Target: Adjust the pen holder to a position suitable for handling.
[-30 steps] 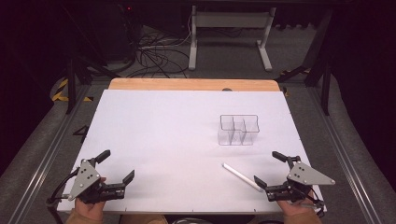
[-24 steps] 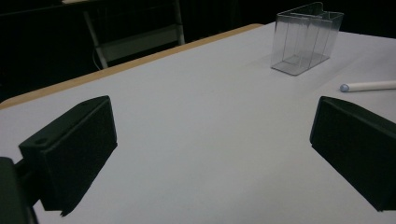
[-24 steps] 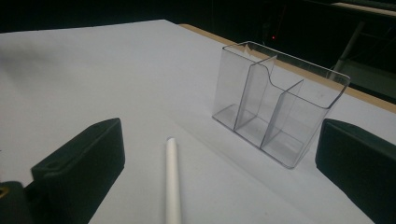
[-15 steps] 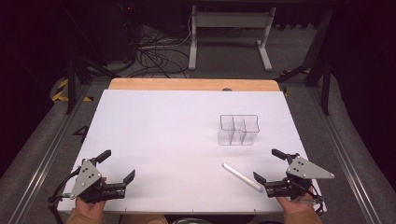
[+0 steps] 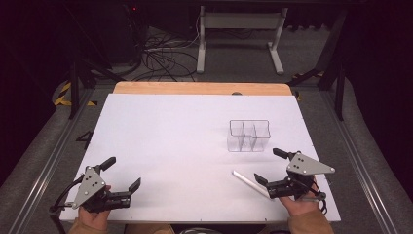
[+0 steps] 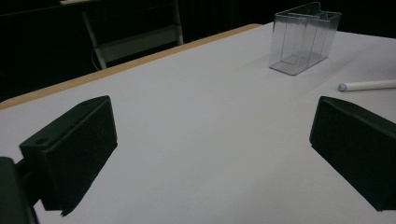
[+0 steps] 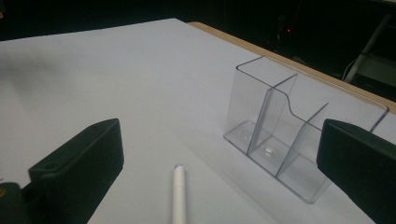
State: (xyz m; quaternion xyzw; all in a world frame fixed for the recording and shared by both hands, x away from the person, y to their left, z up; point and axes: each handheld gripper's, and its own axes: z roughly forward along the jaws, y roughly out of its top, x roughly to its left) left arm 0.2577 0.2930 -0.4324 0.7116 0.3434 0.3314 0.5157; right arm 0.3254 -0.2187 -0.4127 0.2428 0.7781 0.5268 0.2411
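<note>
- The bench (image 5: 185,126) has a white top, with a strip of bare wood along its far edge.
- A clear plastic holder (image 5: 249,135) stands upright on the right half of the bench, about midway between the near and far edges. Thin walls split it into three compartments, and all of them look empty.
- A white pen (image 5: 250,183) lies flat on the bench near the near right corner, set at a slant. It is on the near side of the holder and apart from it.
- The right tongs (image 5: 271,167) are held in a hand at the near right corner, jaws wide apart and gripping nothing. The pen's near end runs in between the two jaws, close by the lower one; I cannot tell whether it touches that jaw.
- In the right gripper view the pen (image 7: 178,196) lies on the bench between the two black jaws, its tip pointing away, with the holder (image 7: 299,135) just beyond and to the right.
- The left tongs (image 5: 123,173) are held in a hand at the near left corner, well apart from pen and holder, jaws also spread wide and empty.
- In the left gripper view the holder (image 6: 303,38) and one end of the pen (image 6: 369,85) sit far off, toward the right side.
</note>
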